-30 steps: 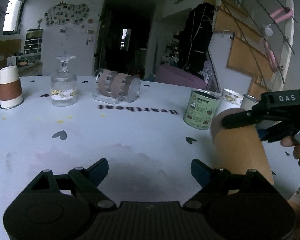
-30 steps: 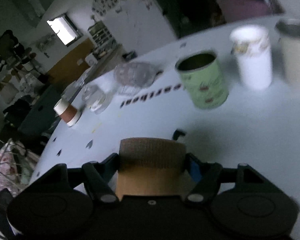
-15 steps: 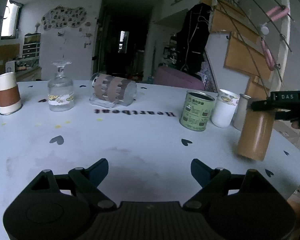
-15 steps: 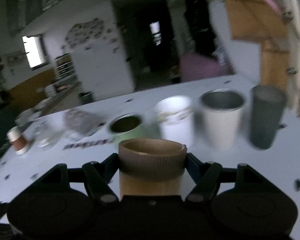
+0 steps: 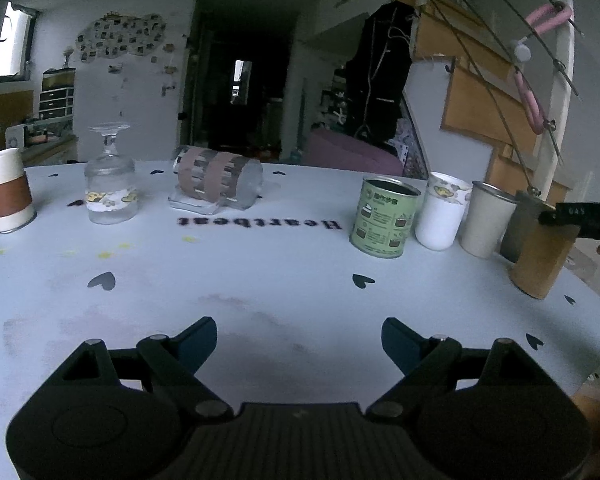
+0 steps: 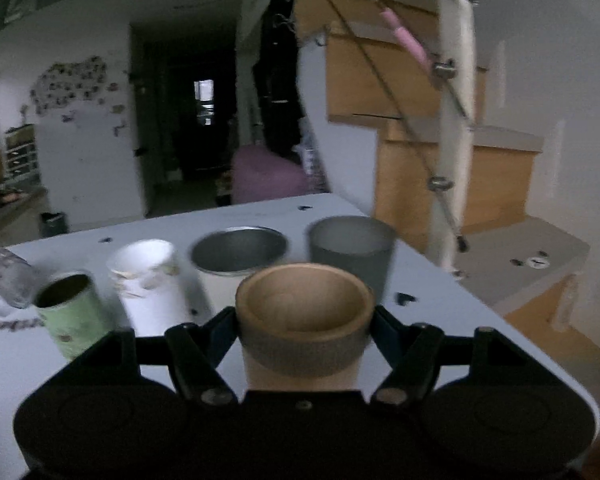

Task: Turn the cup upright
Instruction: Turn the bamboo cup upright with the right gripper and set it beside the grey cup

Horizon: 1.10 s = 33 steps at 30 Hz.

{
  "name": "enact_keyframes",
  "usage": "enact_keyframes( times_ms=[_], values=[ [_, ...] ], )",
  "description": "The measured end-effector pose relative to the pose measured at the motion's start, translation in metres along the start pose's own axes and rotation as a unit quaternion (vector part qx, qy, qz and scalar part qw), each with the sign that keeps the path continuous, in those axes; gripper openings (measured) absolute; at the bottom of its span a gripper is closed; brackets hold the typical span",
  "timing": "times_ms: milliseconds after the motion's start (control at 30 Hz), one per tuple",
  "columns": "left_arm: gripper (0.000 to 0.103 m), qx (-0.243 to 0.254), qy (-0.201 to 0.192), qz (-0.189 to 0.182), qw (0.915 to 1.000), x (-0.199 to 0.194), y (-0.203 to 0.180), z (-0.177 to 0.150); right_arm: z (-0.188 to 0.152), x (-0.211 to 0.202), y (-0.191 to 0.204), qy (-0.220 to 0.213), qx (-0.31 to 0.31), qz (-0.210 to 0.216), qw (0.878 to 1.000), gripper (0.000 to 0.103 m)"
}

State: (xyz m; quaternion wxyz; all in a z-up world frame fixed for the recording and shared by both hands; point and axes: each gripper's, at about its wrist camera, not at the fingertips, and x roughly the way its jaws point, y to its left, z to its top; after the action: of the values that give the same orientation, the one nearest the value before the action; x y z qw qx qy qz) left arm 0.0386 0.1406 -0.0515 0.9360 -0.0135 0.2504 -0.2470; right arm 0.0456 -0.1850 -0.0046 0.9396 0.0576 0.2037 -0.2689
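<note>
My right gripper [image 6: 304,320] is shut on a brown paper cup [image 6: 304,312], mouth up. In the left wrist view the same cup [image 5: 542,260] stands upright with its base at the table near the right edge, the right gripper [image 5: 580,216] around its rim. My left gripper [image 5: 298,340] is open and empty, low over the near middle of the white table [image 5: 260,280].
Upright in a row beside the brown cup: a green tin [image 5: 384,216], white cup [image 5: 440,216], cream steel cup [image 5: 486,220], grey cup [image 6: 350,248]. Far left: an upside-down paper cup [image 5: 8,196], upside-down glass [image 5: 110,184], glass mug on its side [image 5: 216,184].
My right gripper turned the brown cup from tilted to upright and carried it right and down, to the end of the cup row. The left gripper stayed open and still.
</note>
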Motion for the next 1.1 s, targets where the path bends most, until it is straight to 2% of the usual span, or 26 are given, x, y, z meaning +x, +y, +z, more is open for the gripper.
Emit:
enact_keyframes(
  times_ms=[200,633,700,733,767,933,1100],
  values=[
    [0.089,0.003,0.001,-0.004,1.0000,0.000,-0.003,0.000,-0.006,-0.014,-0.007,-0.010,-0.002,-0.007,1.000,0.073],
    [0.089,-0.001,0.002,-0.003,1.0000,0.001,-0.001,0.000,-0.006,-0.011,-0.003,-0.001,-0.008,-0.003,1.000,0.073],
    [0.090,-0.001,0.002,-0.003,1.0000,0.000,-0.001,0.000,-0.006,-0.014,-0.005,-0.003,0.004,-0.001,1.000,0.080],
    [0.090,-0.002,0.002,-0.003,1.0000,0.000,-0.001,0.000,-0.005,-0.016,-0.006,-0.010,0.006,-0.003,1.000,0.088],
    [0.090,-0.002,0.003,-0.003,1.0000,0.001,-0.001,0.000,-0.004,-0.018,-0.006,-0.016,0.006,-0.003,1.000,0.090],
    [0.090,0.004,-0.002,-0.002,1.0000,-0.001,-0.006,0.004,-0.003,-0.025,-0.008,-0.017,0.006,-0.001,1.000,0.090],
    [0.092,0.006,-0.009,-0.002,0.9999,-0.005,-0.014,0.025,-0.008,-0.040,-0.009,-0.019,0.019,0.004,1.000,0.091]
  ],
)
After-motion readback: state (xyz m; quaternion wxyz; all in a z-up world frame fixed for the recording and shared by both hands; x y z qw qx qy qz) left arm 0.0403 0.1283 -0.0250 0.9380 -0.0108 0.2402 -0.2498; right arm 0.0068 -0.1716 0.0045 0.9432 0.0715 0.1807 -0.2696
